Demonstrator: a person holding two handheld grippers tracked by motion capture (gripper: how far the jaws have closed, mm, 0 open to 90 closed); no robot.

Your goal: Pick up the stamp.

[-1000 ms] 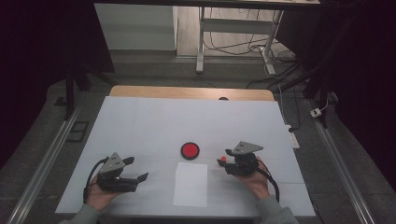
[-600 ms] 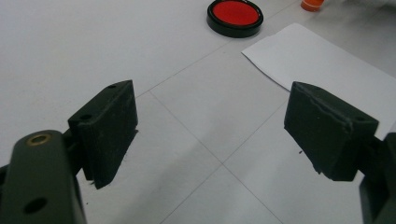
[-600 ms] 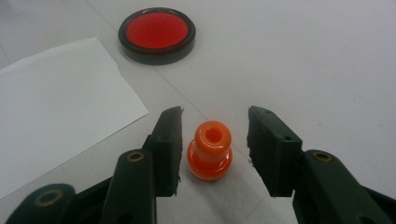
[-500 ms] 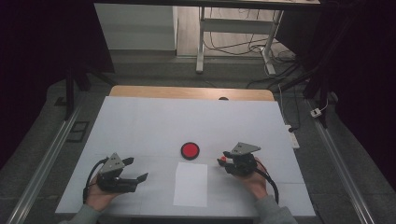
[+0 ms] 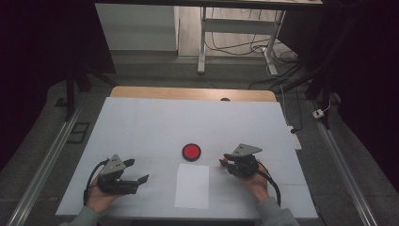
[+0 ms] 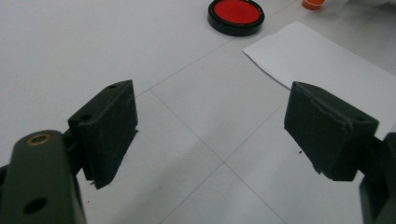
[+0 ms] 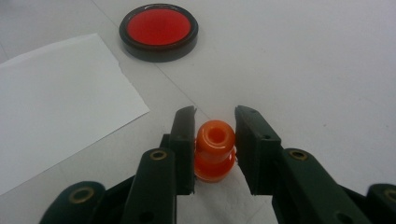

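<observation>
Orange stamp (image 7: 214,151), black jaws; at its eleven o'clock, a red ink pad (image 7: 159,31) rimmed black; plain white paper (image 7: 56,102); white table (image 5: 155,122).

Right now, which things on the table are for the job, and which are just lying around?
For the job:
- orange stamp, between the right hand-held gripper jaws, which have just been closing
- red ink pad
- white paper sheet

Just lying about:
- white power strip at the table edge
- cables on the floor
</observation>
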